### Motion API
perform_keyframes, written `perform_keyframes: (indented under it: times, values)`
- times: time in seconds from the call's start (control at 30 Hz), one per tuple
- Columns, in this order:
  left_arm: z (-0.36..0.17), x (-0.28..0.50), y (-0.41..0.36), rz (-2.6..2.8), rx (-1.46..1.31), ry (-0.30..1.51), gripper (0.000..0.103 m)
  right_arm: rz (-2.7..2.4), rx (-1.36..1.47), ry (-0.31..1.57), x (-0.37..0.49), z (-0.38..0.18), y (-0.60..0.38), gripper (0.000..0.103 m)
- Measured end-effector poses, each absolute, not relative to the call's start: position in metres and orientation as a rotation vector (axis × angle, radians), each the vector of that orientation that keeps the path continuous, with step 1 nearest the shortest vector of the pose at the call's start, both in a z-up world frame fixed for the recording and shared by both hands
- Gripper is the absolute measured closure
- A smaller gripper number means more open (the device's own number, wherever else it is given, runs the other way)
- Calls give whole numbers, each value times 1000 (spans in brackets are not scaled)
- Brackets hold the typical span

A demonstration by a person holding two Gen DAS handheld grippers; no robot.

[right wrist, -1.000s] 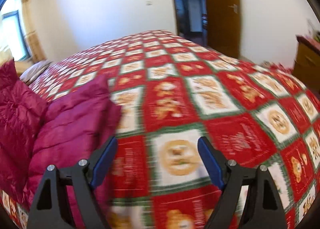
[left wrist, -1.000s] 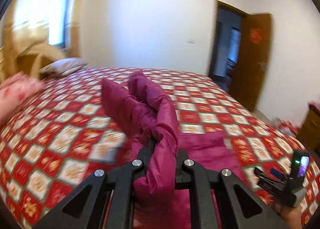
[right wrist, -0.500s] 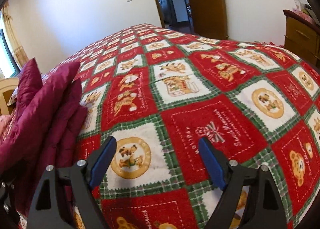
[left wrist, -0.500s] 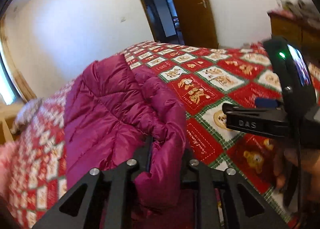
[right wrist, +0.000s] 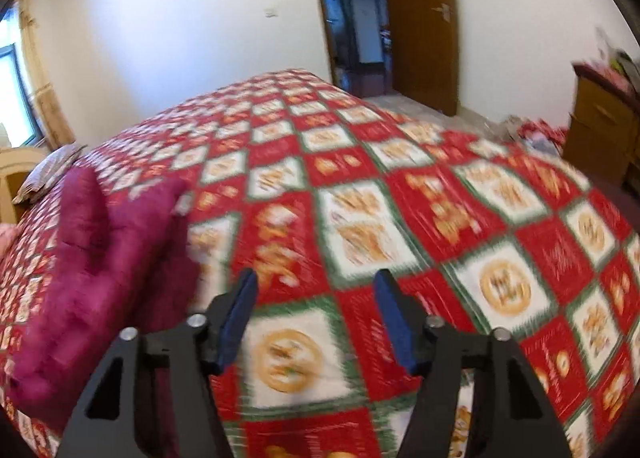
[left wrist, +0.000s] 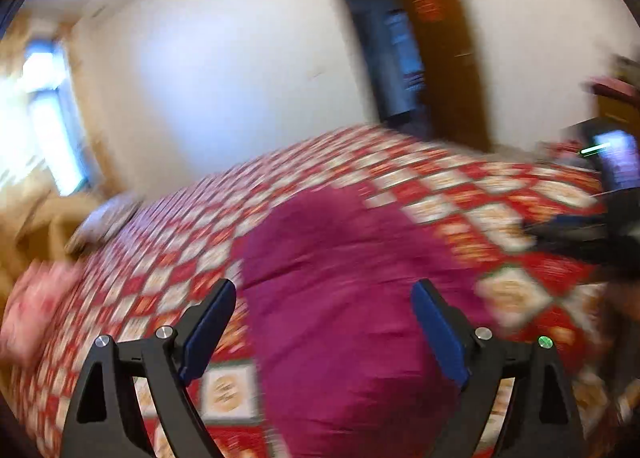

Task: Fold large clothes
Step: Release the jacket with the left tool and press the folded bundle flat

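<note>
A: The left gripper is letting go — half a second back its fingers were clenched on a fold of the magenta puffer jacket; now they are standing wide, released, the jacket lying on the bed beneath them.

B: And the right gripper?

A: Its jaws have just been closing partway, gripping nothing — only the red checked bedspread is showing between them. The jacket is sitting off to its left, bundled.

B: So one fold is being laid down?

A: I'm judging so. Next is calling for finding a fresh edge and doubling the bundle again. Farther off, the wooden door is standing open.
</note>
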State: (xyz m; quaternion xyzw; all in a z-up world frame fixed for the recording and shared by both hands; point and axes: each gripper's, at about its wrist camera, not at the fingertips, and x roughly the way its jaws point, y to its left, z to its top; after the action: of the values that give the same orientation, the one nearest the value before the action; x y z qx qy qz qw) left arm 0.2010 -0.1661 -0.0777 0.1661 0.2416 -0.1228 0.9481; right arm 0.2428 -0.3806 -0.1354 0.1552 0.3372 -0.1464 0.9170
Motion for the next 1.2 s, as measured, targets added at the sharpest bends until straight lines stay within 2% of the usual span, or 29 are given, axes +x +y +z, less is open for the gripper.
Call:
perform_keyframes:
  times: [0.17, 0.37, 0.47, 0.5, 0.57, 0.73, 0.93, 1.1, 1.2]
  values:
    - [-101, 281, -97, 13, 160, 660, 13, -214, 180, 685, 281, -76, -320, 45]
    - [-122, 318, -71, 113, 44, 711, 13, -163, 54, 748, 336, -51, -245, 46]
    - [-122, 319, -71, 97, 22, 699, 13, -108, 92, 794, 362, -63, -227, 48]
    - [-122, 319, -72, 93, 16, 694, 13, -106, 92, 789, 368, -68, -225, 56]
    - [-120, 319, -73, 65, -12, 686, 13, -94, 115, 777, 377, -86, -225, 66]
    - [-119, 327, -84, 10, -33, 668, 13, -169, 127, 811, 369, -132, -247, 66]
    - [-134, 342, -124, -33, 27, 705, 13, -207, 177, 847, 353, -161, -281, 66]
    - [-150, 342, -157, -58, 136, 727, 13, -203, 193, 780, 344, -127, -284, 68]
    - [-145, 340, -157, -65, 131, 703, 13, -175, 128, 731, 348, -114, -269, 78]
